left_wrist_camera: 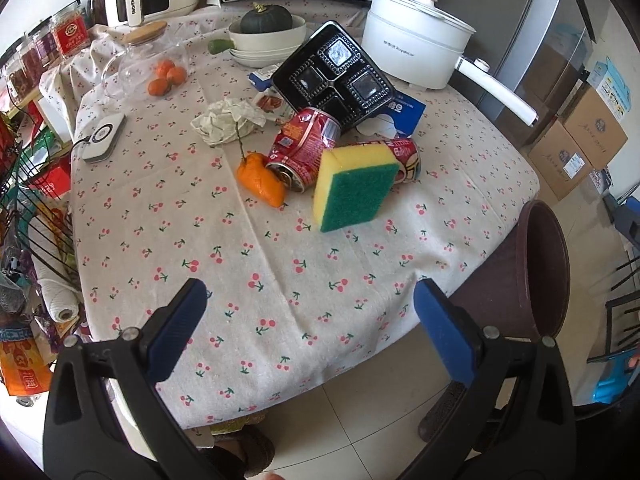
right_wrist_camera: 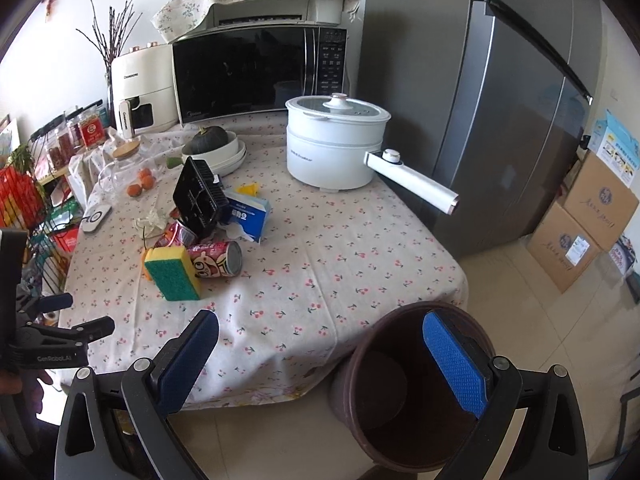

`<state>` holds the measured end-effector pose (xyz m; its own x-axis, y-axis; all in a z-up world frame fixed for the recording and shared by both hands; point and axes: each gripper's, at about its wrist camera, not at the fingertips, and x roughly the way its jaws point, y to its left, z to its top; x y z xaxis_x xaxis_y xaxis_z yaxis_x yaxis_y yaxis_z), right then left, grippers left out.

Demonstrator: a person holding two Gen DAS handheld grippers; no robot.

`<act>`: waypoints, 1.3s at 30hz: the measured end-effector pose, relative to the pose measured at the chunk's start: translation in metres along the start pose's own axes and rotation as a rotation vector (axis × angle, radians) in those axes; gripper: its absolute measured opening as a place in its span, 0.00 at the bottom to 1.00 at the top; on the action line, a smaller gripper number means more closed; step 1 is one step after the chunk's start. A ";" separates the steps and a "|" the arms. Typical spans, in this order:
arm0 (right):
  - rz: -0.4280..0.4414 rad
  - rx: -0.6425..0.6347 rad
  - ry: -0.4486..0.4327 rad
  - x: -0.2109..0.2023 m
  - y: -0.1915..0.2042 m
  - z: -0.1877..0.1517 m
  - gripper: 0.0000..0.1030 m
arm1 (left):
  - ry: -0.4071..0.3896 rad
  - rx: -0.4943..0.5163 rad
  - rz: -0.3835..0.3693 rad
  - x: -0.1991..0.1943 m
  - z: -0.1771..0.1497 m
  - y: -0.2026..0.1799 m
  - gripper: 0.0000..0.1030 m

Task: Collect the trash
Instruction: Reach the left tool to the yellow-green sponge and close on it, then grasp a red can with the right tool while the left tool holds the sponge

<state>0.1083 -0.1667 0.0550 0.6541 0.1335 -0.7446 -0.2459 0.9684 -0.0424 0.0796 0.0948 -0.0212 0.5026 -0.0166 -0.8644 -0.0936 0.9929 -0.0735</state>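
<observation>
The left gripper (left_wrist_camera: 310, 300) hovers over the near edge of the bench (left_wrist_camera: 280, 280), which is covered by a white cloth printed with red cherries; its blue-padded jaws stand wide apart and hold nothing. The right gripper (right_wrist_camera: 320, 334) hovers at the bench's near right corner, jaws likewise wide apart and empty, with its right pad over the mouth of the round dark brown plastic bin (right_wrist_camera: 404, 392). The bin stands on the tiled floor, just beside the bench corner.

Further in, the trash lies clustered near the middle of the bench. A yellow sponge with a green scouring face (left_wrist_camera: 354, 188) stands on edge. Directly behind it lies a red drink can with a cartoon print (left_wrist_camera: 406, 158) on its side, touching the sponge. To the left, a crushed red drink can (left_wrist_camera: 304, 146) lies on its side, with a piece of orange peel (left_wrist_camera: 260, 178) against its open end. Behind these lies a crumpled white paper napkin (left_wrist_camera: 226, 120). A black compartmented plastic food tray (left_wrist_camera: 334, 76) leans tilted beyond the cans, beside a blue and white carton (right_wrist_camera: 246, 216).

At the far side stand a white electric pot with a long handle (left_wrist_camera: 416, 52) and a black microwave oven (right_wrist_camera: 256, 72).
</observation>
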 end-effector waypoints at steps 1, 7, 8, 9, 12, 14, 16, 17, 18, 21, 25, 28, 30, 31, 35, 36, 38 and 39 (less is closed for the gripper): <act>0.010 0.002 0.016 0.009 0.000 0.003 1.00 | 0.006 -0.006 -0.009 0.005 0.002 -0.001 1.00; 0.035 0.033 0.119 0.062 -0.009 0.000 1.00 | 0.023 -0.053 -0.074 0.041 0.018 -0.024 1.00; 0.029 0.035 0.128 0.068 -0.012 0.001 1.00 | 0.020 -0.064 -0.069 0.047 0.022 -0.027 1.00; 0.016 0.040 0.130 0.073 -0.016 0.002 1.00 | 0.017 -0.072 -0.064 0.053 0.026 -0.030 1.00; -0.016 0.062 0.144 0.084 -0.030 0.004 1.00 | -0.007 -0.084 -0.017 0.067 0.036 -0.038 1.00; -0.026 0.078 0.154 0.089 -0.037 0.004 1.00 | -0.028 -0.103 0.017 0.073 0.043 -0.038 0.99; -0.030 0.090 0.163 0.093 -0.043 0.003 1.00 | -0.045 -0.136 0.037 0.077 0.048 -0.035 0.96; -0.031 0.095 0.169 0.095 -0.045 0.003 1.00 | -0.047 -0.151 0.042 0.080 0.050 -0.034 0.92; -0.034 0.098 0.173 0.096 -0.046 0.002 1.00 | -0.045 -0.165 0.042 0.082 0.050 -0.032 0.89; -0.044 0.097 0.184 0.098 -0.050 -0.001 1.00 | -0.022 -0.211 -0.001 0.089 0.052 -0.026 0.69; -0.053 0.106 0.196 0.100 -0.052 -0.005 1.00 | 0.000 -0.261 -0.073 0.086 0.050 -0.016 0.60; -0.059 0.116 0.198 0.100 -0.053 -0.005 1.00 | -0.007 -0.255 -0.084 0.078 0.047 -0.009 0.59; -0.058 0.122 0.200 0.100 -0.050 -0.005 1.00 | -0.012 -0.251 -0.098 0.070 0.043 -0.004 0.59; -0.055 0.123 0.202 0.101 -0.049 -0.005 1.00 | -0.015 -0.247 -0.104 0.066 0.041 -0.001 0.59; -0.054 0.105 0.209 0.104 -0.036 -0.003 1.00 | -0.037 -0.230 -0.129 0.051 0.038 0.012 0.59; -0.056 0.098 0.208 0.105 -0.033 -0.003 1.00 | -0.043 -0.228 -0.136 0.047 0.038 0.015 0.59; -0.056 0.091 0.208 0.107 -0.026 -0.001 1.00 | -0.058 -0.223 -0.144 0.038 0.036 0.023 0.59; -0.054 0.090 0.208 0.108 -0.022 0.000 1.00 | -0.065 -0.220 -0.144 0.033 0.035 0.027 0.59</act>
<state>0.1839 -0.1737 -0.0246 0.5010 0.0433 -0.8644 -0.1434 0.9891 -0.0336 0.1239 0.1255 -0.0345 0.5774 -0.1414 -0.8041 -0.1979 0.9312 -0.3059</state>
